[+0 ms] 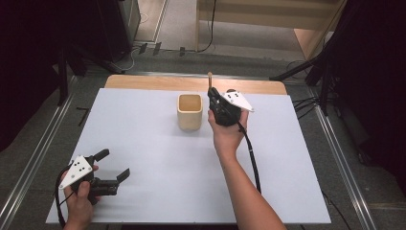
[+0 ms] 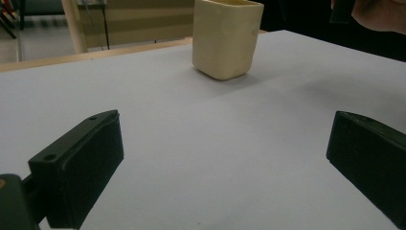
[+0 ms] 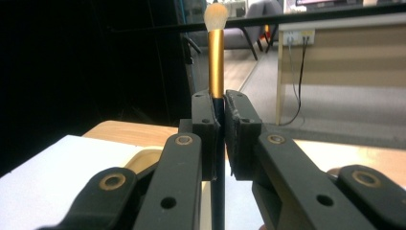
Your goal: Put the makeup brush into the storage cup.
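Nearest the camera in the high view, the left gripper (image 1: 114, 165) rests low on the white table (image 1: 143, 143) at its near left corner, jaws spread wide with nothing between them. Farther along, near the table's middle, a cream cup (image 1: 190, 111) stands upright and open-topped. Just to its right, the right gripper (image 1: 211, 96) is held up above the table, its jaws pressed together on the dark handle of a makeup brush (image 3: 216, 57). The brush stands upright, gold collar and pale bristles on top.
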